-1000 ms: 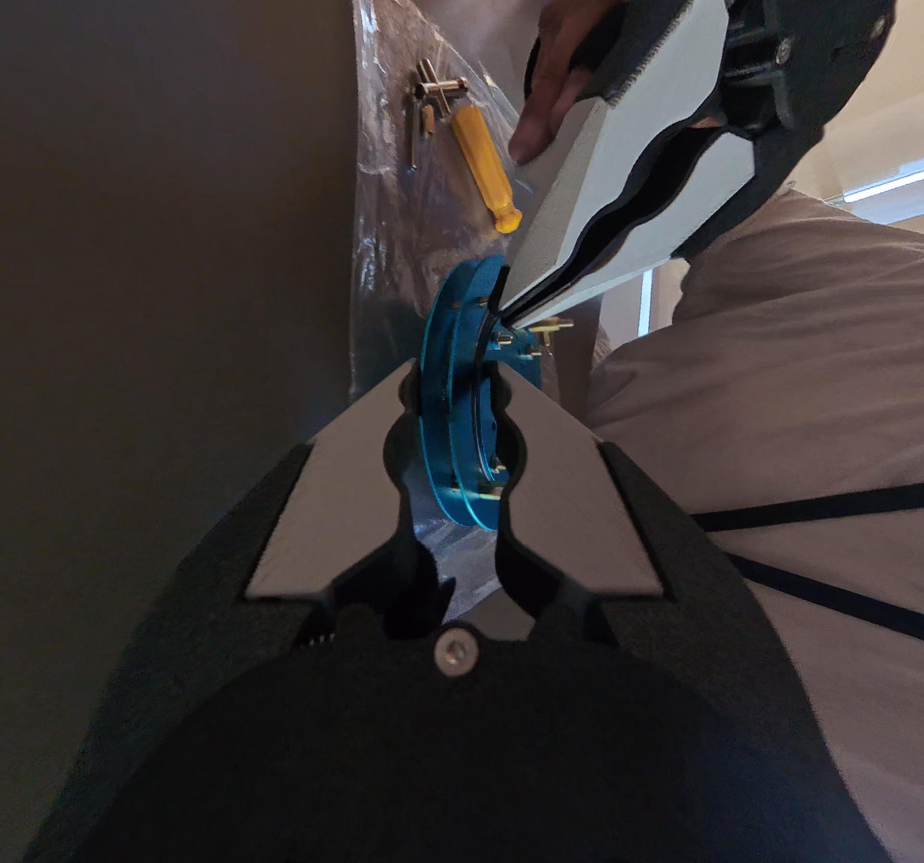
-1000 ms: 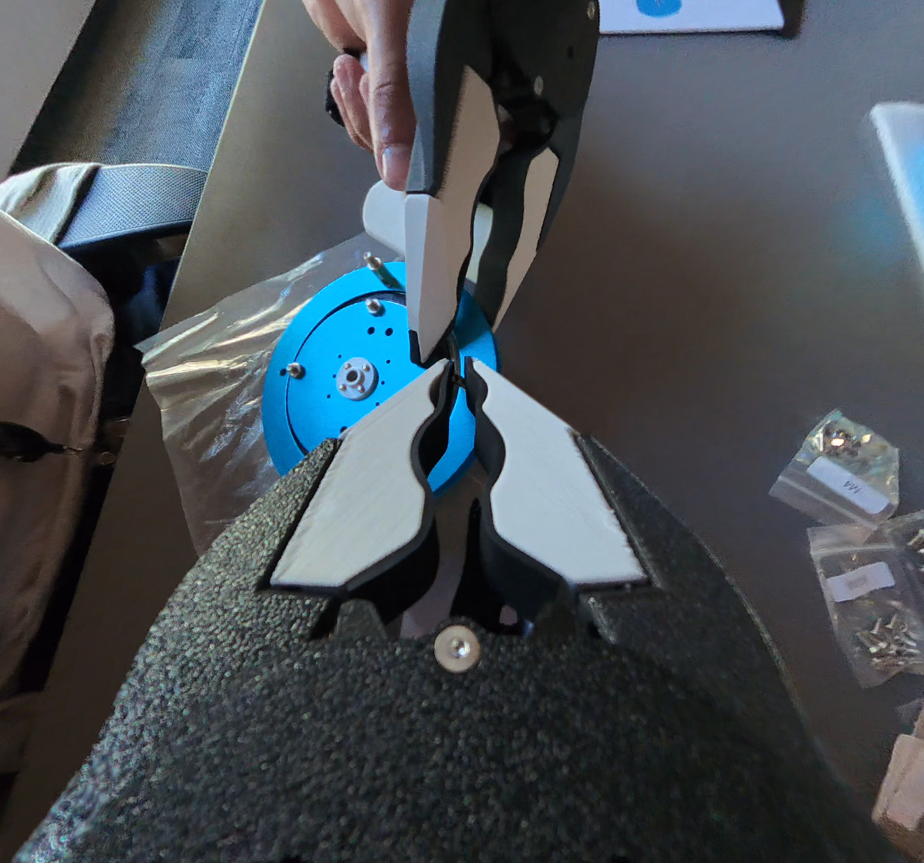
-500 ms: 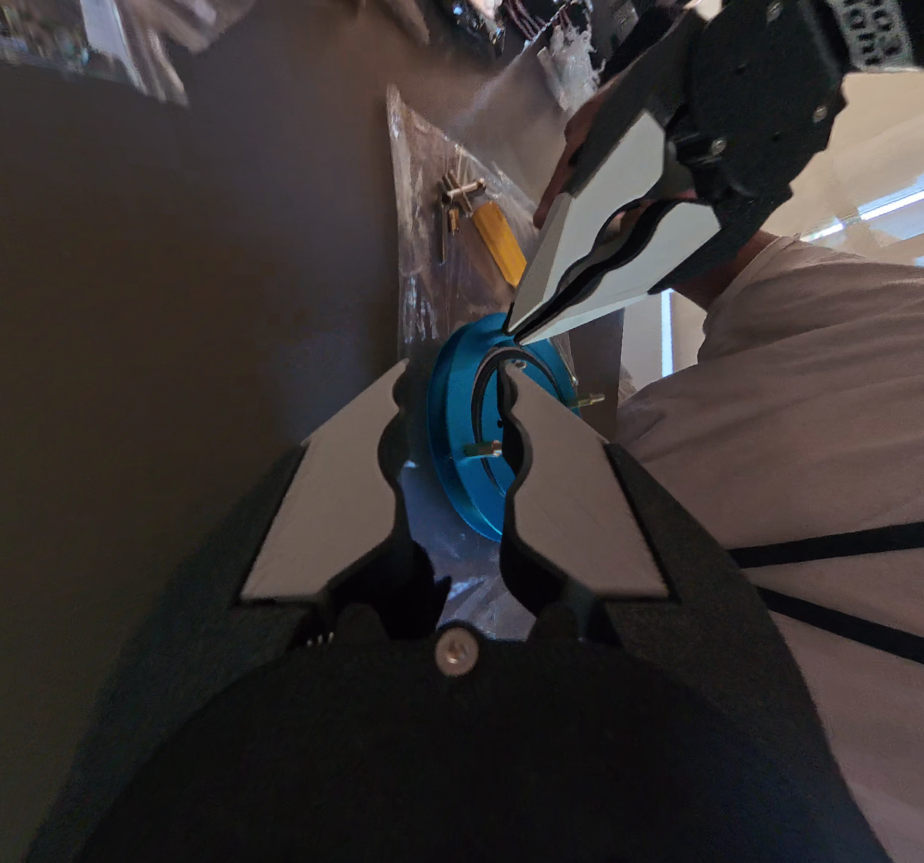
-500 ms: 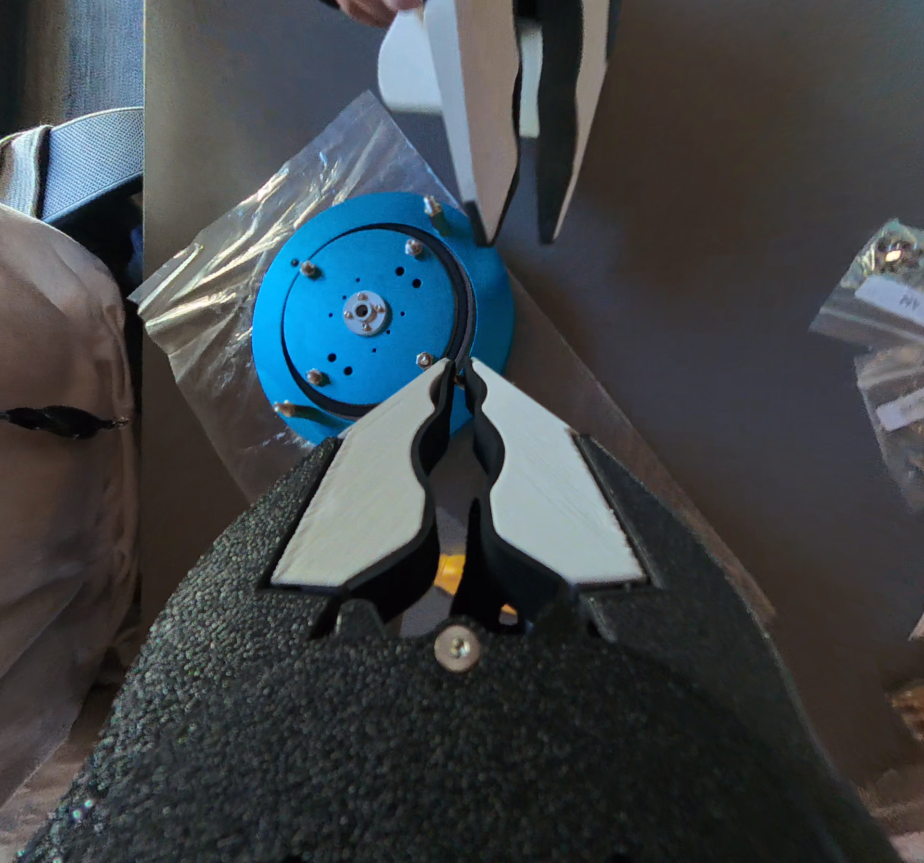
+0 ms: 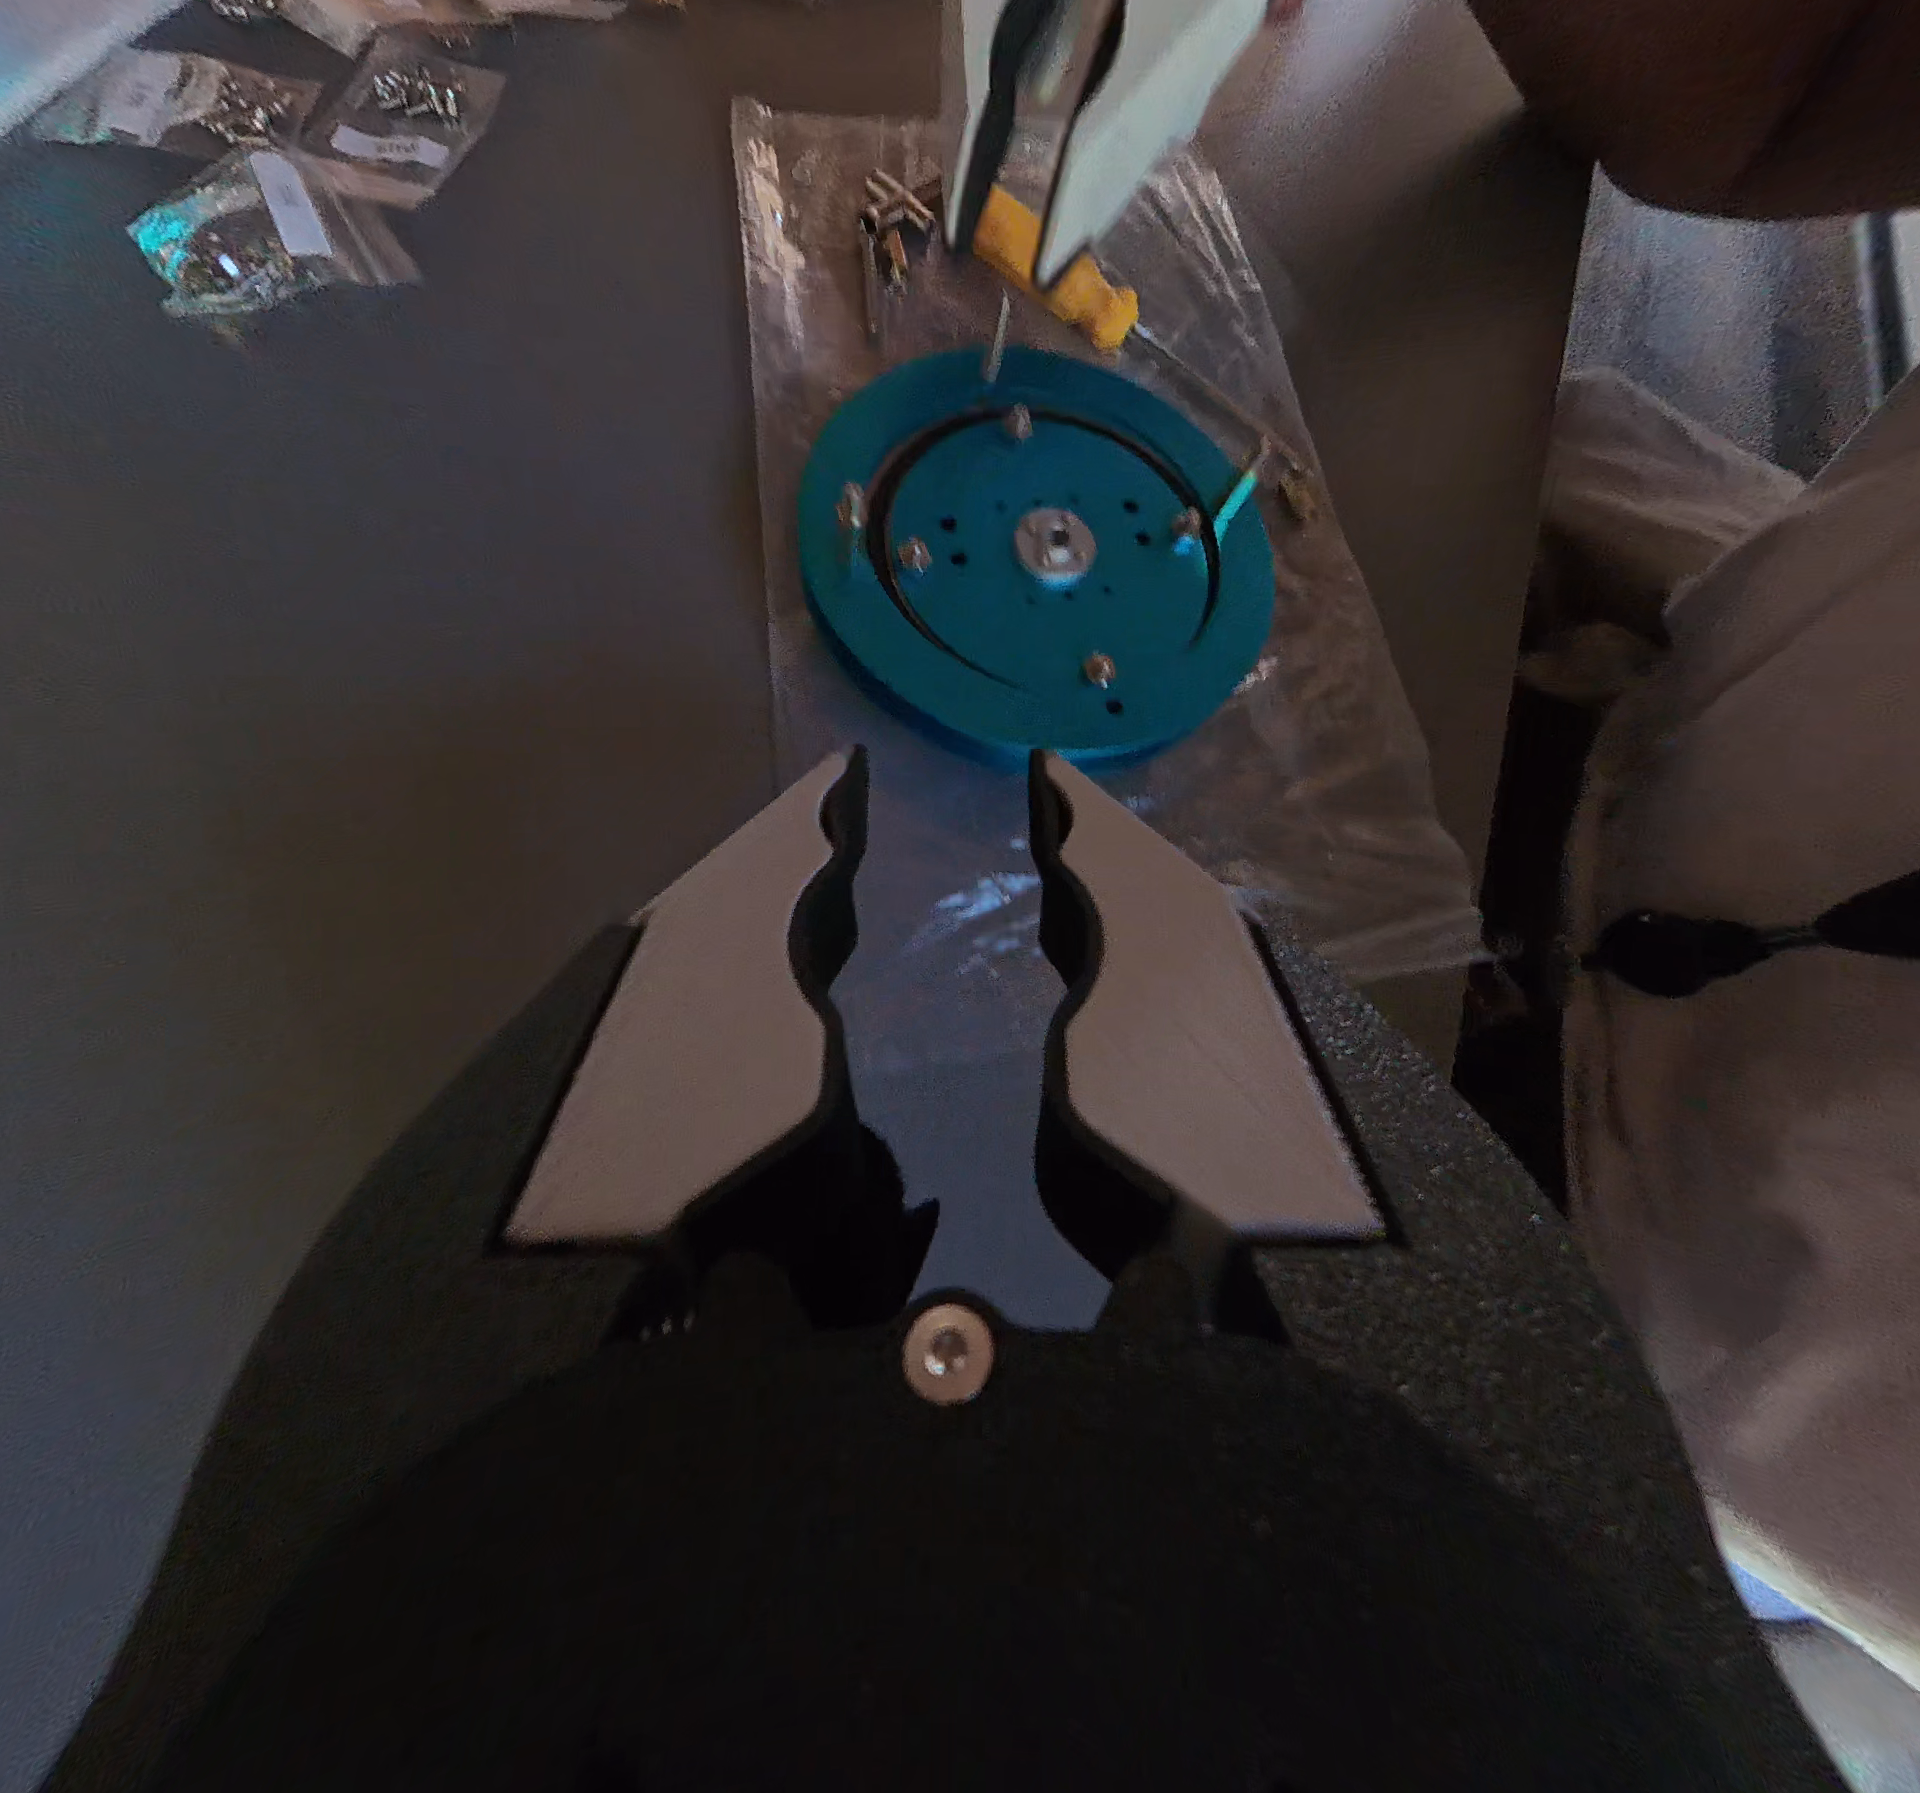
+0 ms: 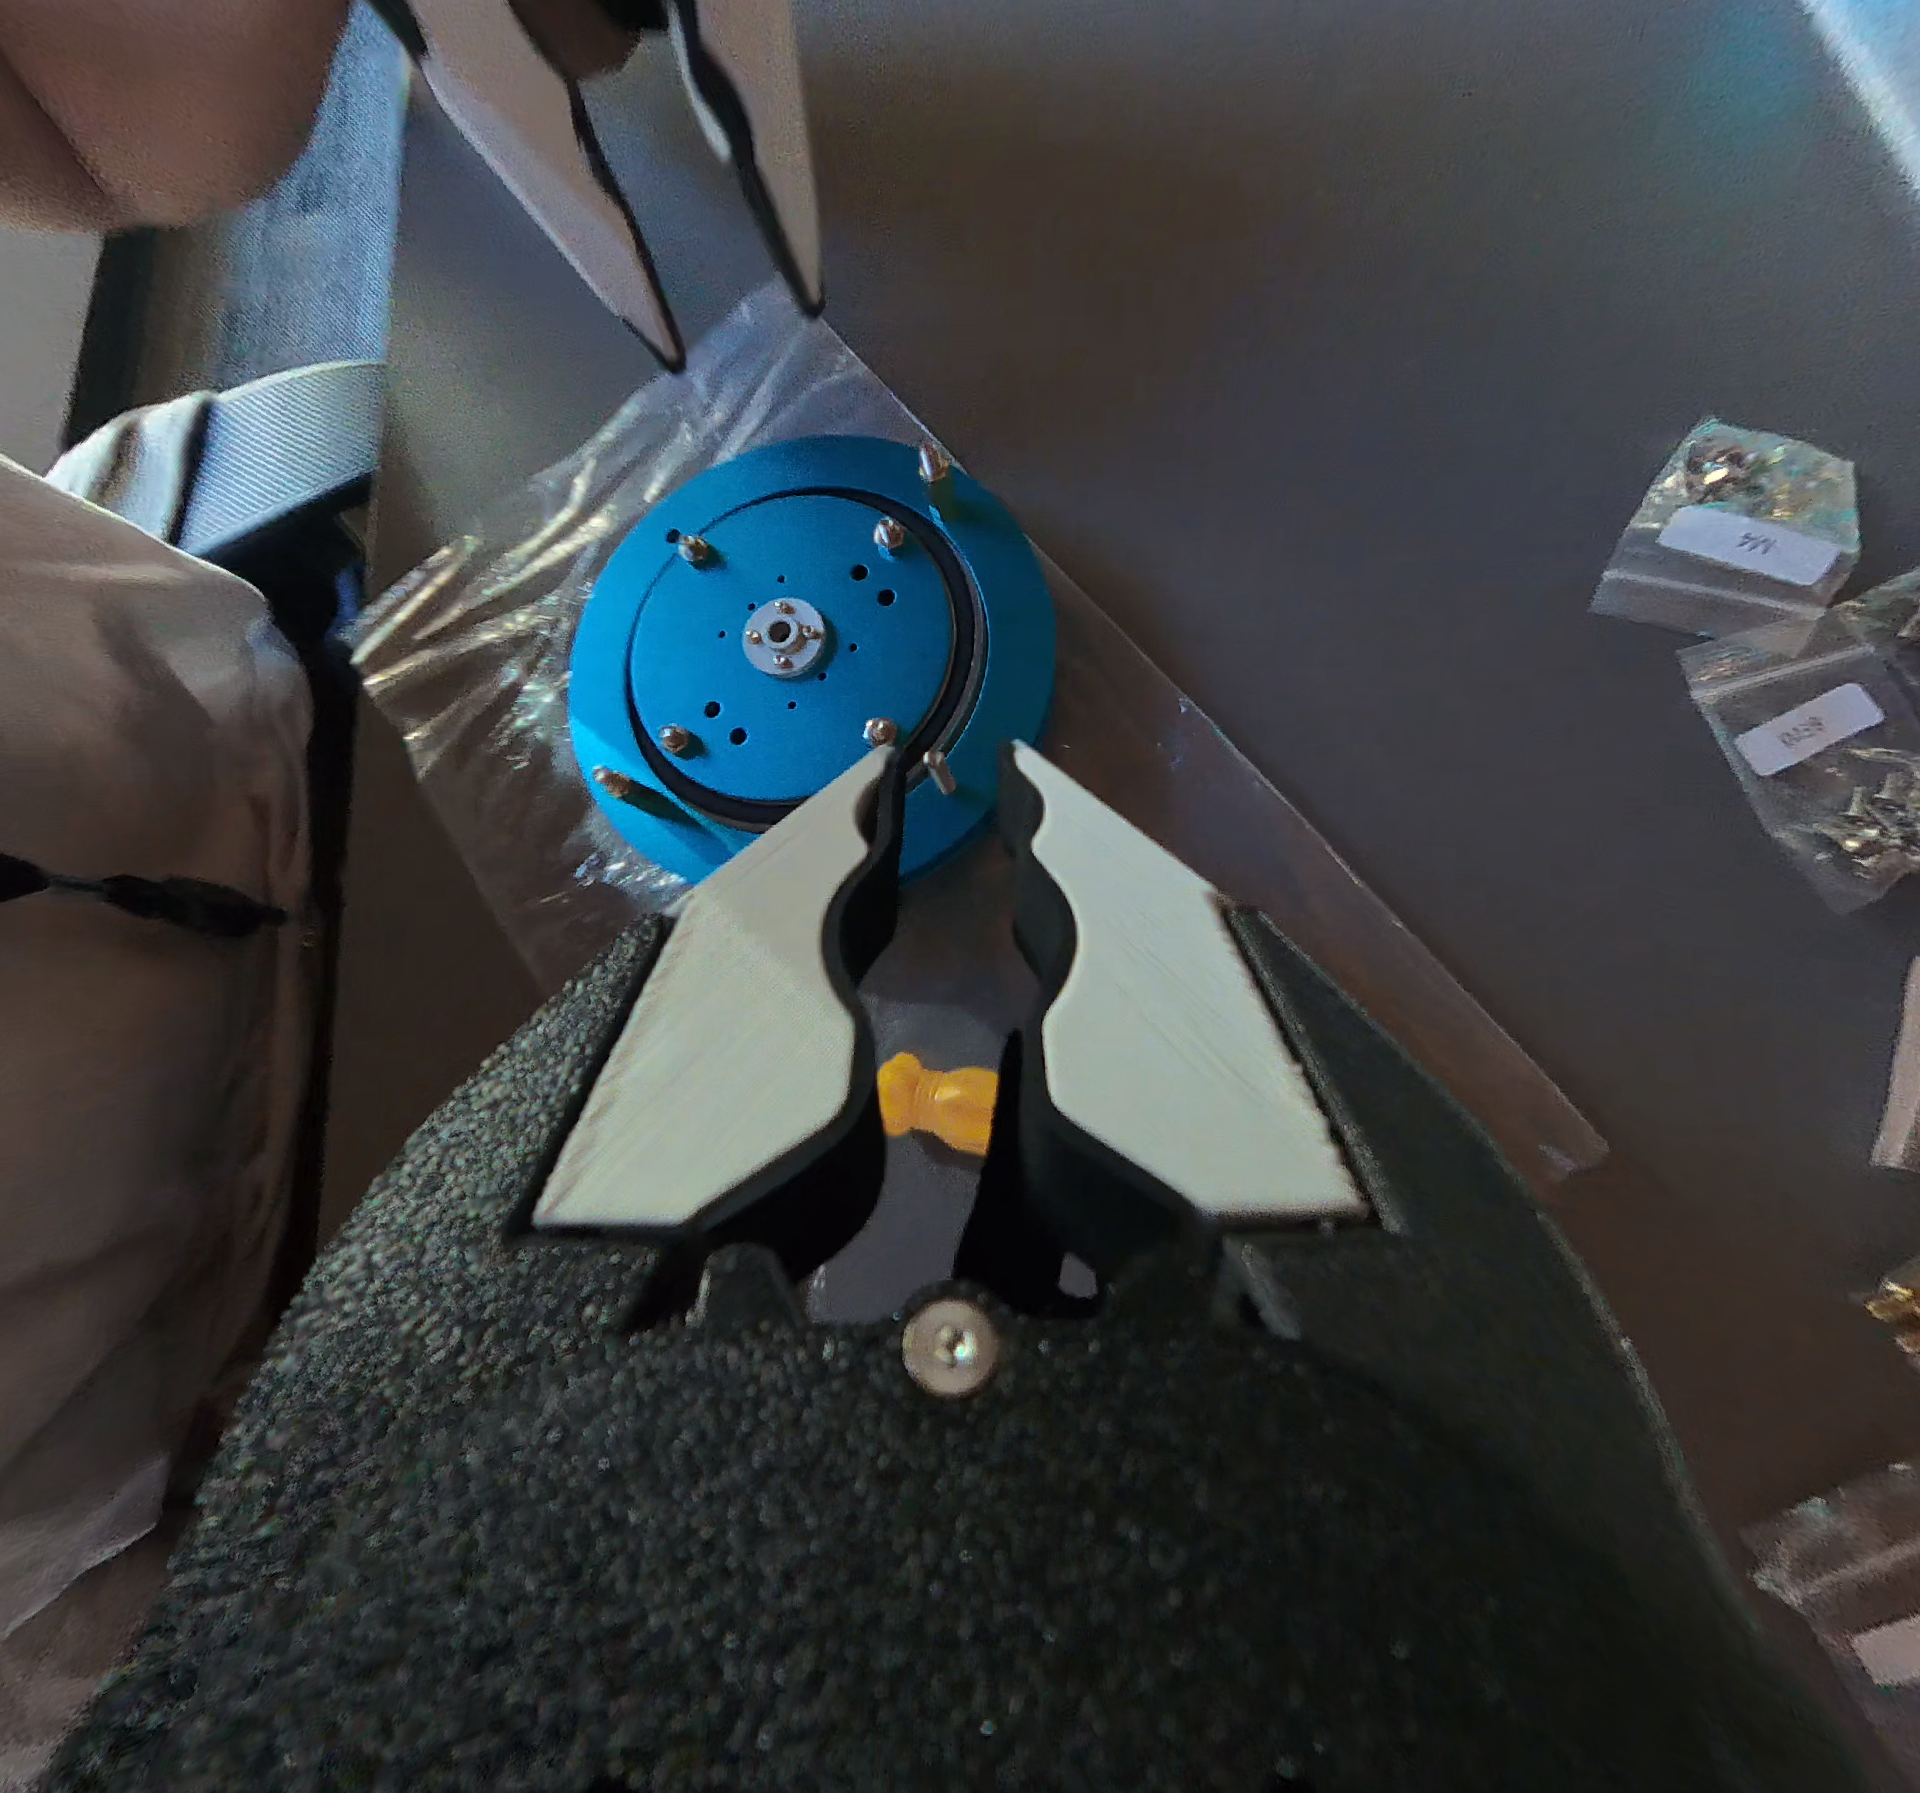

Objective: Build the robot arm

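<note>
A blue disc assembly (image 5: 1039,569) lies flat, its broad face up, on a sheet of clear crinkled plastic film (image 5: 1340,808) spread over a dark matte tabletop (image 5: 364,704), near the table edge where a person in a pale garment (image 5: 1766,1120) sits. The disc is round, of smooth anodised-looking metal: a smaller inner plate sits within a wider outer ring, a thin dark curved gap between them, a silver hub at the centre and small brass-coloured standoffs standing upright on both rings.

The left gripper (image 5: 945,767) hangs just short of the disc's near rim, its pale, wavy-edged fingers parted with bare film between them, gripping nothing. The right gripper (image 6: 943,756) hovers over the opposite rim, its fingers likewise parted and empty, one standoff showing in the gap between the tips. Both gripper bodies are black with a rough, pebbled finish.

Beyond the disc on the same film lies a yellow-handled screwdriver (image 5: 1070,273), its long axis running slantwise across the film, its thin shaft pointing toward the person's side. A few loose metal parts (image 5: 888,216) lie just beside its handle. Small clear bags of screws (image 6: 1745,528), each with a white label, are scattered toward the far side of the tabletop, well apart from the disc.
</note>
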